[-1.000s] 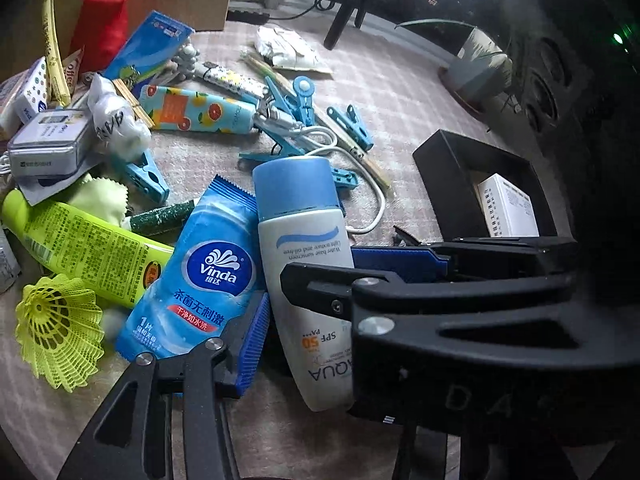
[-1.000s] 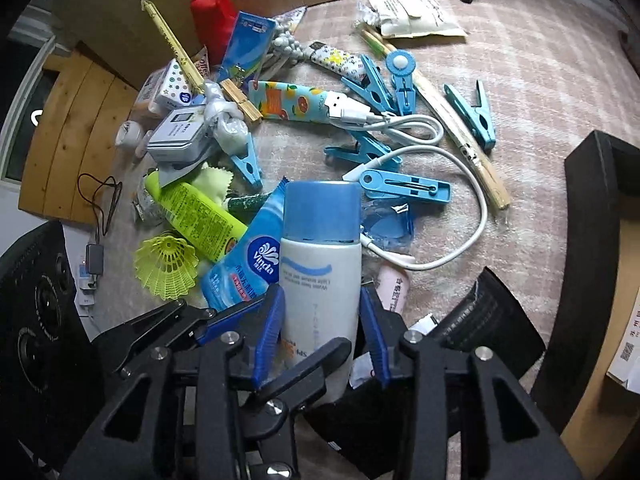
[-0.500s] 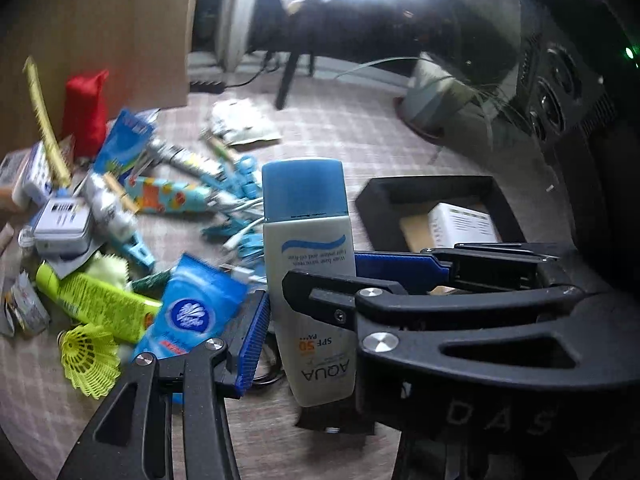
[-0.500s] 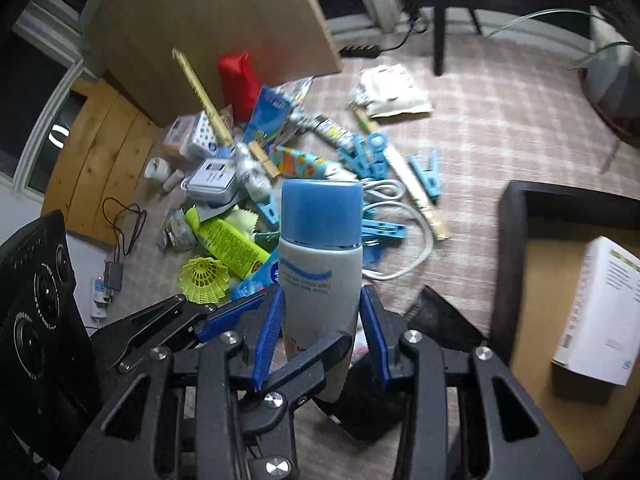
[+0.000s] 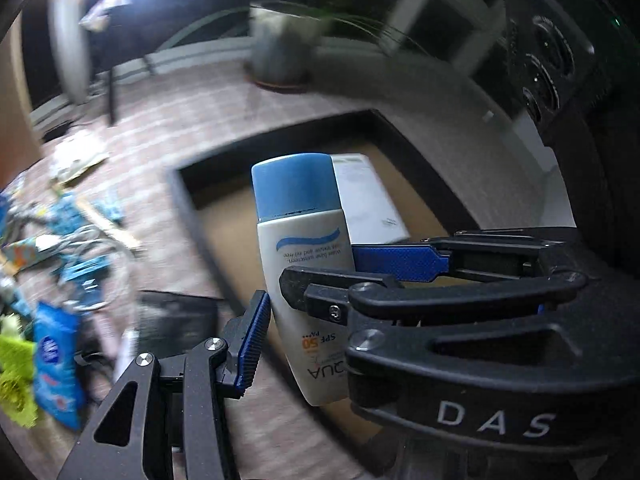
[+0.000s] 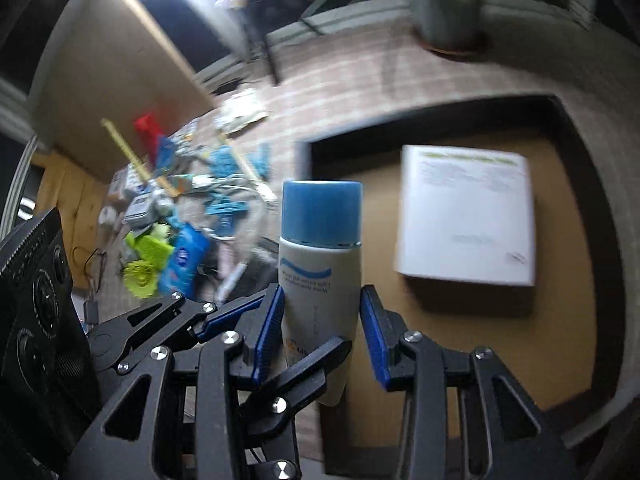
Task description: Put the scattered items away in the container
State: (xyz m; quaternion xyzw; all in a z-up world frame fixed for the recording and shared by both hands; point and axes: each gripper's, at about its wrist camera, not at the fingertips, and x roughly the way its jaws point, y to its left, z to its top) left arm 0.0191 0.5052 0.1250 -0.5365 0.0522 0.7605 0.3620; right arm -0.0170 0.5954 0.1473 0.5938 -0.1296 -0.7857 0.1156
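A white sunscreen bottle (image 6: 320, 280) with a blue cap is held upright in the air by both grippers. My right gripper (image 6: 321, 292) is shut on its two sides with blue pads. My left gripper (image 5: 309, 277) is shut on it crosswise, one pad on each remaining face. The bottle (image 5: 304, 248) hangs over the left rim of the black container (image 6: 304, 160), a shallow tray with a brown floor. A white box (image 6: 464, 216) lies flat inside it. The scattered items (image 6: 180, 208) lie in a heap on the checked cloth, to the container's left.
The heap holds blue clothes pegs, a white cable, a blue tissue pack (image 6: 182, 256), a yellow shuttlecock (image 6: 140, 276) and a red pouch (image 6: 146, 128). A cardboard panel (image 6: 112, 80) leans behind it. A potted plant (image 6: 444, 4) stands beyond the container.
Both grippers have lifted the sunscreen bottle off the heap and carried it right, to above the container's edge. The heap has slid to the left of both views.
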